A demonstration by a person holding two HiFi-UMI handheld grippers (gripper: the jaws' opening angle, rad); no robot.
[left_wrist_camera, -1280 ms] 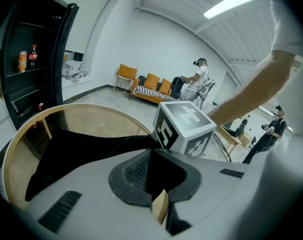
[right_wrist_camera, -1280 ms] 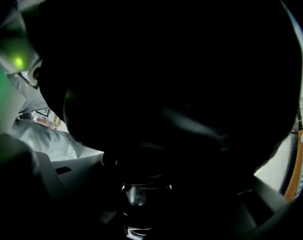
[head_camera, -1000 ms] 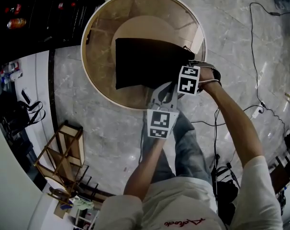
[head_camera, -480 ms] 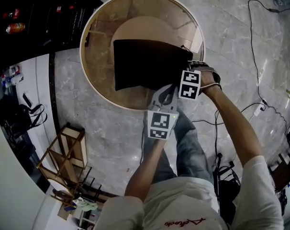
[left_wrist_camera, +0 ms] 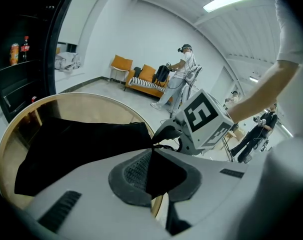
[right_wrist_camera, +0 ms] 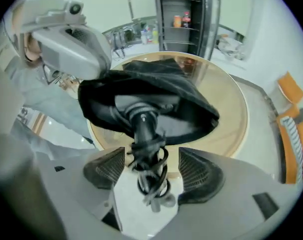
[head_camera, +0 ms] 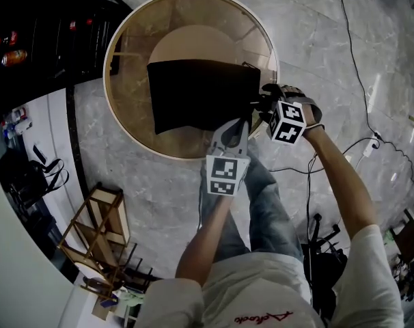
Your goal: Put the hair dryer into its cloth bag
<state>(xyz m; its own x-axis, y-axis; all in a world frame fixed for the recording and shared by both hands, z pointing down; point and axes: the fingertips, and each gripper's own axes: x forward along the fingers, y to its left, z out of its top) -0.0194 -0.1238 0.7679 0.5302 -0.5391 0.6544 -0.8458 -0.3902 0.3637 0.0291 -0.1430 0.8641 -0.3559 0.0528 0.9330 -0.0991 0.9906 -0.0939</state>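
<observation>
Black cloth bag [head_camera: 200, 94] is holding most of the dark hair dryer [right_wrist_camera: 141, 116] on the round glass counter [head_camera: 125, 108].
Right gripper [right_wrist_camera: 151, 160] fingers have just been opening wide; the dryer's handle and curly cord [right_wrist_camera: 151, 184] are sitting between them, not squeezed, poking out of the bag's mouth. Left gripper [left_wrist_camera: 150, 176] fingers are pinching the bag's edge tight. The cord end is probably needing one more push in.

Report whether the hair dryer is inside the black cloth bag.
Partly in: hair dryer body inside the black cloth bag; its coiled cord hangs outside.
</observation>
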